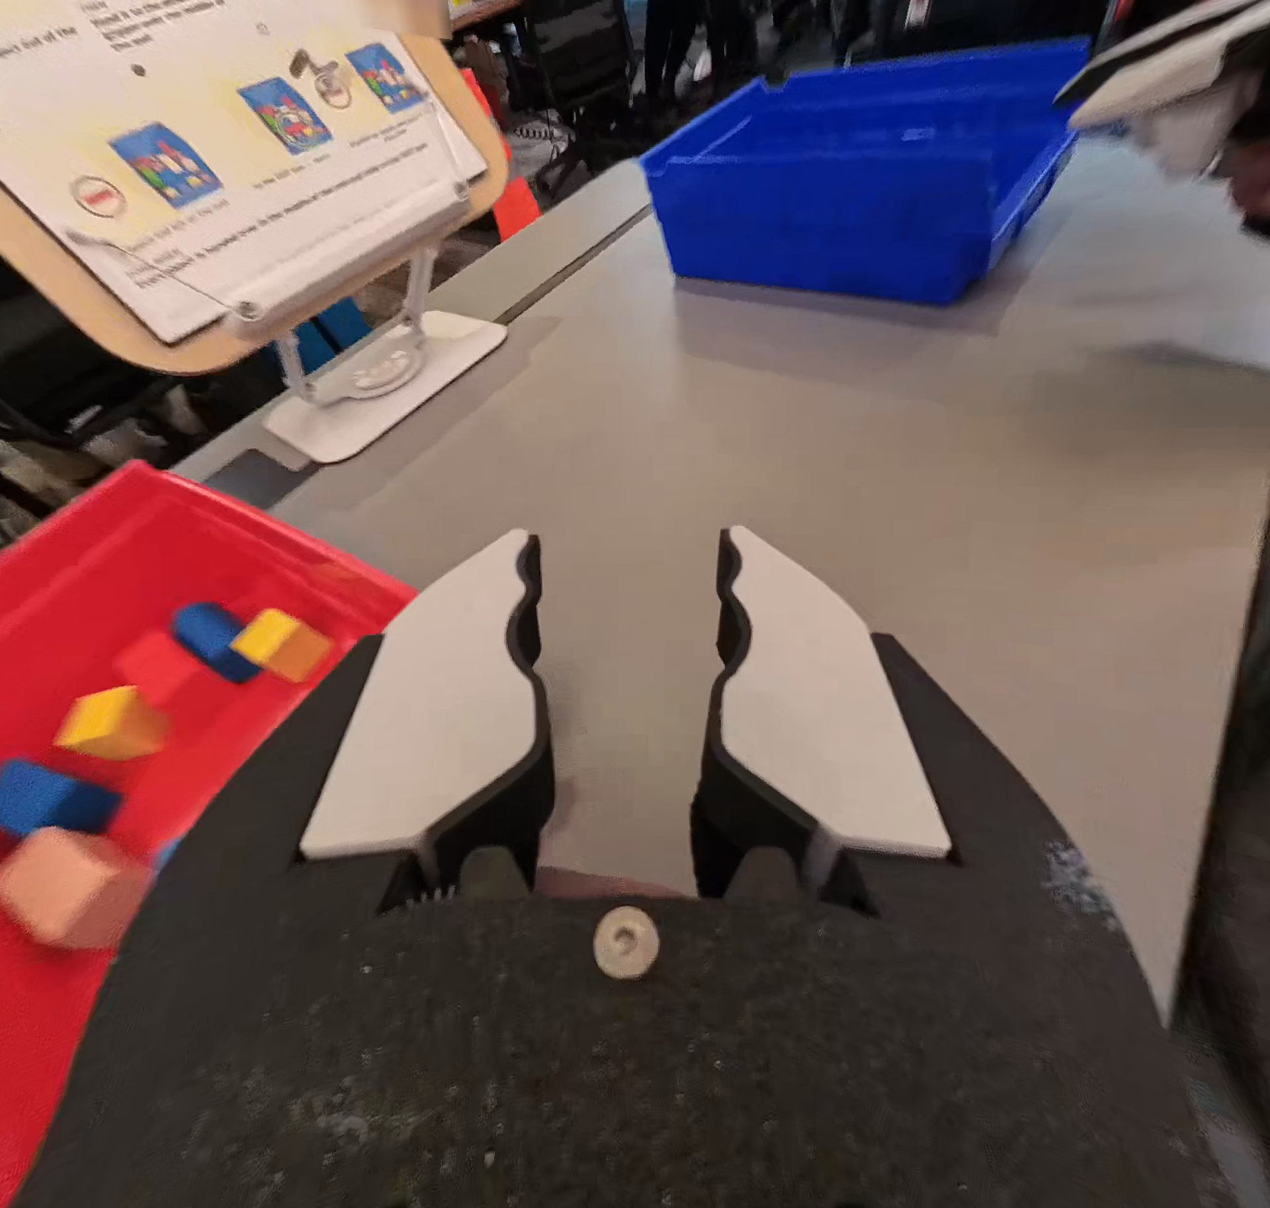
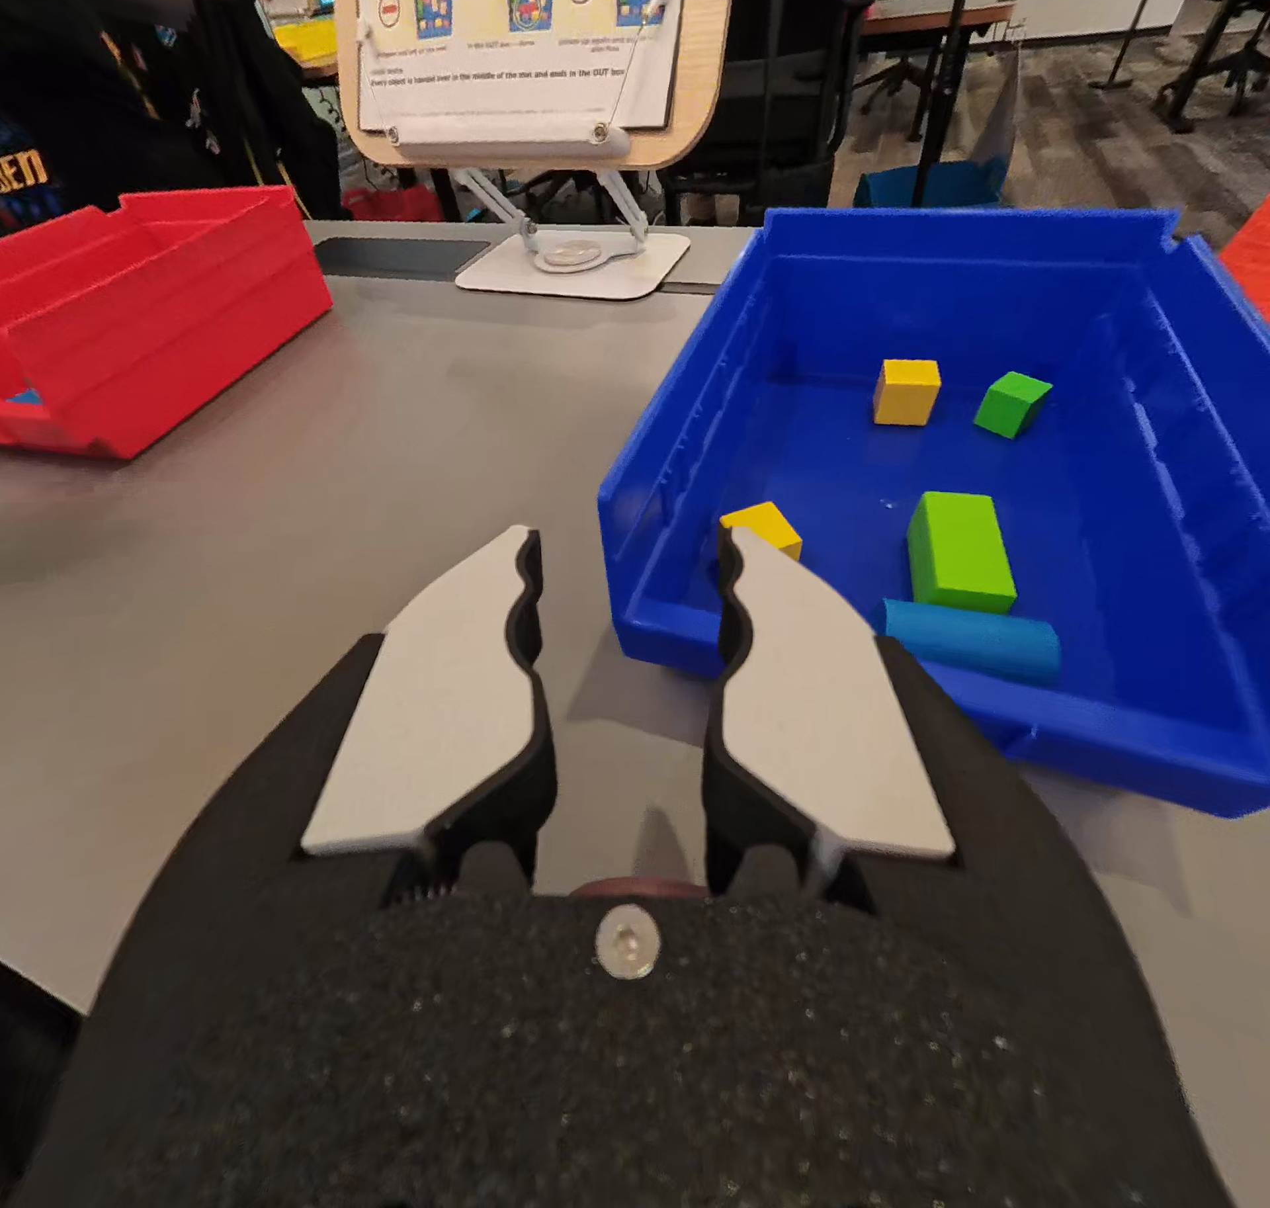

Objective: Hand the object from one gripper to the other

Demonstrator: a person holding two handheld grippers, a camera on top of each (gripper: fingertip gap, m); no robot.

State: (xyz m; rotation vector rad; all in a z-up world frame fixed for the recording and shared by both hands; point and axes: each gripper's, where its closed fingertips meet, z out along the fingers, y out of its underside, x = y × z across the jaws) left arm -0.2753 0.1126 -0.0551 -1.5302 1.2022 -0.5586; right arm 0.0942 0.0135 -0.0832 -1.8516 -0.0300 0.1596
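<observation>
My left gripper (image 1: 627,543) is open and empty over the grey table (image 1: 825,460), just right of the red bin (image 1: 206,536). The red bin holds several coloured blocks: a blue one (image 1: 213,639), yellow ones (image 1: 113,721) and a pink one (image 1: 69,886). My right gripper (image 2: 629,539) is open and empty, at the near left corner of the blue bin (image 2: 687,460). The blue bin holds two yellow blocks (image 2: 906,391), two green blocks (image 2: 959,553) and a blue block (image 2: 972,639). The right gripper also shows blurred at the top right of the left wrist view (image 1: 1168,68).
A sheet on a wooden board stand (image 2: 529,41) with a white base (image 2: 577,268) stands at the table's far edge. The red bin (image 2: 151,316) is at the left in the right wrist view, the blue bin (image 1: 859,213) far right in the left wrist view. A person in dark clothing (image 2: 103,89) stands behind.
</observation>
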